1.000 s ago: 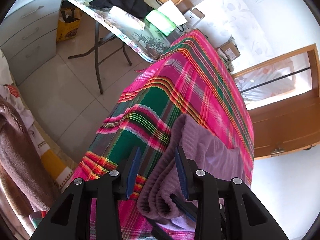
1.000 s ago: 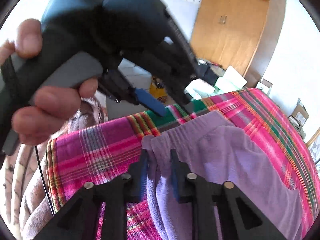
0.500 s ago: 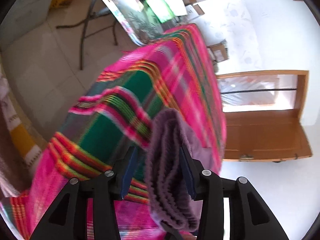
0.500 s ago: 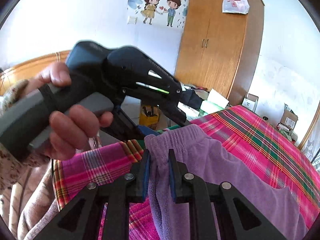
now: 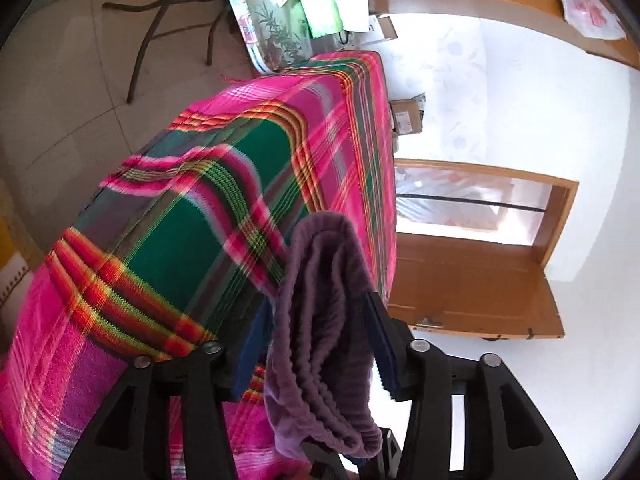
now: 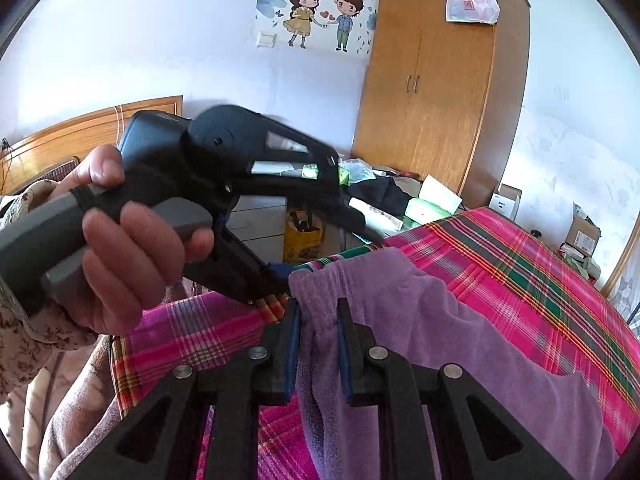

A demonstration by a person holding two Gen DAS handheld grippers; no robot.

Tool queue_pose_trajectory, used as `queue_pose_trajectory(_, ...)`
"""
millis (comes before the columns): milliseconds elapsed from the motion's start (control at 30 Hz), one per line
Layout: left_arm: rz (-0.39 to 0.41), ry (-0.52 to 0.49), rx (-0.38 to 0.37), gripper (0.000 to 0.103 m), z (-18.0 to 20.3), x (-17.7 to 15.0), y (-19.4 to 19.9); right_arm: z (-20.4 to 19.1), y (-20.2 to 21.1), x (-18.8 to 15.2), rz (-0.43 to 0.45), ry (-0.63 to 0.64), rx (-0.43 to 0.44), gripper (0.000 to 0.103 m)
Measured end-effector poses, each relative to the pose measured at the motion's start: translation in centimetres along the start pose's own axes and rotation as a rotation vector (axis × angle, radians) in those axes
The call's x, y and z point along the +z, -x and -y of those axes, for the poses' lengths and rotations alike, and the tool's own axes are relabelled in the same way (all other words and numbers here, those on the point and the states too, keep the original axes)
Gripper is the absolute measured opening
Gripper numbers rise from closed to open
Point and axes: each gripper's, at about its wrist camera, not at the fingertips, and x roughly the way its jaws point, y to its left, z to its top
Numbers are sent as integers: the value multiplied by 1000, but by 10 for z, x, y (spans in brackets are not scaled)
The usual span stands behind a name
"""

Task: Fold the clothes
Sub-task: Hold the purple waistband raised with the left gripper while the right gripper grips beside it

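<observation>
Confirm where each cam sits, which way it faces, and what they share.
Left wrist: on the left claw, rolled, facing along the plaid bed to a wooden door; only claw fingers show, the bunched purple garment between them.
Right wrist: on the right claw, facing the wardrobe; shows the left hand holding the left claw.
Shared: garment, bed, cluttered table.

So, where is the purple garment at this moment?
The purple garment lies on the plaid cloth in the right wrist view, its near edge pinched by the right gripper.

Cluttered side table [image 5: 260, 28] crowds the plaid bed's [image 5: 208, 216] far end.
</observation>
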Motion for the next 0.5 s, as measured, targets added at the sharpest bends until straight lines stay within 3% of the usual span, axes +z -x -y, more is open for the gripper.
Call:
queue_pose_trajectory(133, 17, 23, -53, 56, 1, 0, 3, 1, 0, -2, -6, 6, 4, 17)
queue_pose_trajectory(500, -49, -39, 105, 54, 18, 3, -25, 19, -20, 2, -12, 6, 27, 17)
